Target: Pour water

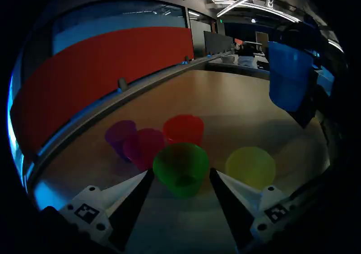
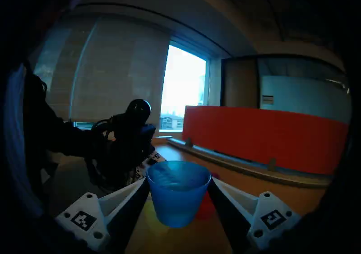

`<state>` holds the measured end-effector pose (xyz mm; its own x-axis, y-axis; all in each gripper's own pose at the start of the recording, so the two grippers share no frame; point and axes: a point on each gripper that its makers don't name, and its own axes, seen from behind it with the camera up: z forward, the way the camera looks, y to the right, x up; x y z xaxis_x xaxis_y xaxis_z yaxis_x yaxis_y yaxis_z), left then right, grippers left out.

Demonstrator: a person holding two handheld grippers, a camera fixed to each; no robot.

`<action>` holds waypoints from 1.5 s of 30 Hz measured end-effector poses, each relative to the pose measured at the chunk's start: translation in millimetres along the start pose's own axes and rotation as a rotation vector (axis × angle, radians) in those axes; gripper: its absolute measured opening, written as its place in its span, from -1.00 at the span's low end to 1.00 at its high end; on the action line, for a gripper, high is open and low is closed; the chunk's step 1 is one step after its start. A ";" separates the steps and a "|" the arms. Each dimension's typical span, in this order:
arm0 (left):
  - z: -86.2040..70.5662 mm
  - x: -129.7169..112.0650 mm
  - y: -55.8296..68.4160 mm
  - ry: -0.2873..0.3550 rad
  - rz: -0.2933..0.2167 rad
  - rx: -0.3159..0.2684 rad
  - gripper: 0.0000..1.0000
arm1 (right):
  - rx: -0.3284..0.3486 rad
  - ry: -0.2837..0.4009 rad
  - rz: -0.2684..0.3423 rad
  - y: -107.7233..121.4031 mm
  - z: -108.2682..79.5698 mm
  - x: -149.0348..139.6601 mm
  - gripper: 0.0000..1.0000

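On the wooden table (image 1: pixel 234 100) stands a green cup (image 1: pixel 180 168), and my left gripper (image 1: pixel 180 173) is shut on it, one finger pressed against each side. A translucent blue cup (image 2: pixel 179 193) hangs upright in the air with my right gripper (image 2: pixel 178 182) shut on it; something pale shows inside, but I cannot tell how full it is. In the left gripper view the same blue cup (image 1: pixel 289 76) hovers high at the right, well above the table. The left gripper and the hand holding it show as a dark mass (image 2: pixel 128 141) in the right gripper view.
Purple (image 1: pixel 119 136), magenta (image 1: pixel 144 148), red (image 1: pixel 183 128) and yellow (image 1: pixel 250 166) cups stand around the green one. A red partition (image 1: pixel 99 73) with a rail runs along the table's left edge. A bright window (image 2: pixel 185 89) lies beyond.
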<state>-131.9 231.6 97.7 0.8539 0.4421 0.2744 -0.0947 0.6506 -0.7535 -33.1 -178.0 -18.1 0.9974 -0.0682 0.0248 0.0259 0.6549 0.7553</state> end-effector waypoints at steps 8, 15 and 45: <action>7.5 0.0 -1.9 -0.004 -0.014 0.006 0.85 | -0.002 -0.002 0.001 1.5 -0.3 -1.6 0.82; 14.3 1.6 -1.7 -0.006 -0.008 0.003 0.85 | -0.003 -0.004 0.004 3.6 0.2 -5.4 0.82; 10.7 20.3 -7.9 0.059 -0.016 0.044 0.77 | -0.013 0.000 0.011 5.9 1.0 -6.6 0.82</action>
<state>-119.3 242.0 115.6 0.8842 0.3949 0.2495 -0.1018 0.6841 -0.7222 -39.5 -174.5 -13.1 0.9976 -0.0612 0.0327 0.0163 0.6652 0.7465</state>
